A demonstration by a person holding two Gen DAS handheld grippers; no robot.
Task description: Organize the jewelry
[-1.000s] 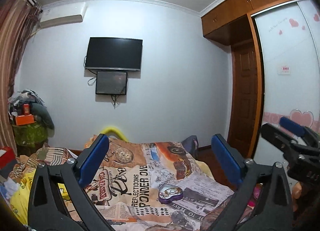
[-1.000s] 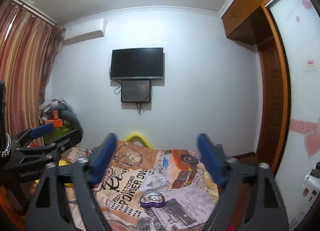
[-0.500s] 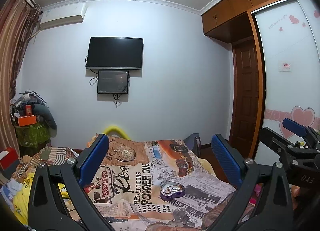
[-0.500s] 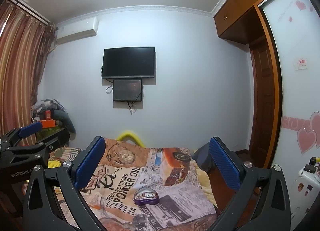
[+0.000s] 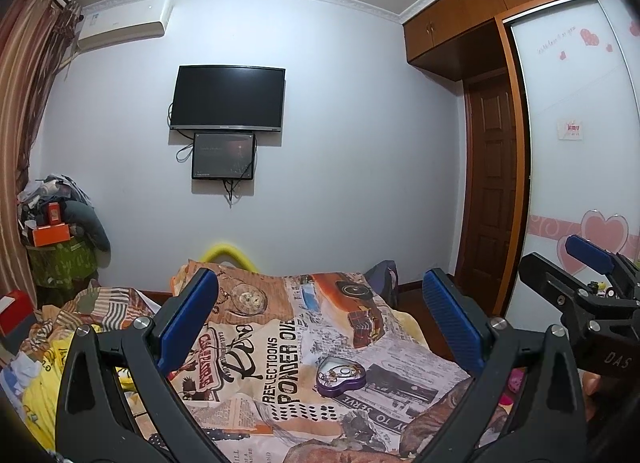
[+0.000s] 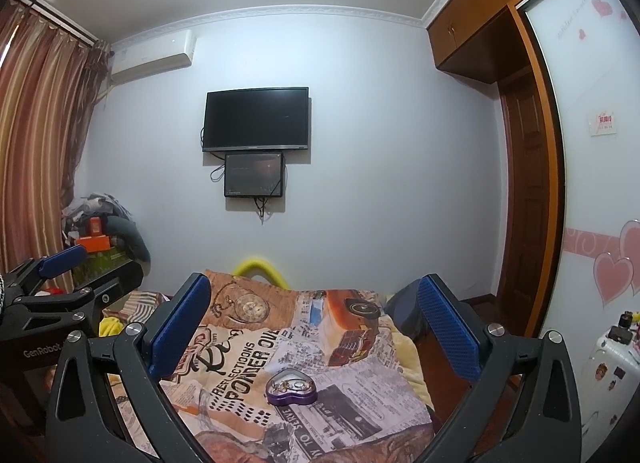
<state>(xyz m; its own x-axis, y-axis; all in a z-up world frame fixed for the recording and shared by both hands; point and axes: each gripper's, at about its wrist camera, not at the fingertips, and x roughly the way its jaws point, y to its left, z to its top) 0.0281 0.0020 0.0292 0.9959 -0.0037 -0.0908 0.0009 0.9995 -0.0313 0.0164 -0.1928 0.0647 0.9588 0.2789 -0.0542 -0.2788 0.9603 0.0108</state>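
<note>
A purple heart-shaped jewelry box (image 5: 341, 376) lies open on the printed bedspread (image 5: 280, 347), with small gold pieces inside. It also shows in the right wrist view (image 6: 292, 387). My left gripper (image 5: 320, 323) is open and empty, held well above and short of the box. My right gripper (image 6: 314, 327) is open and empty, also above and short of the box. The right gripper shows at the right edge of the left wrist view (image 5: 588, 287). The left gripper shows at the left edge of the right wrist view (image 6: 60, 283).
A TV (image 5: 228, 99) and a small screen hang on the far wall. A cluttered stand with an orange box (image 5: 50, 233) is at the left. A wooden door (image 5: 494, 191) and wardrobe are at the right. Crumpled bedding (image 5: 60, 327) lies left.
Both grippers have drifted slightly, so the box sits a little further right and lower in the views. Both stay open and empty.
</note>
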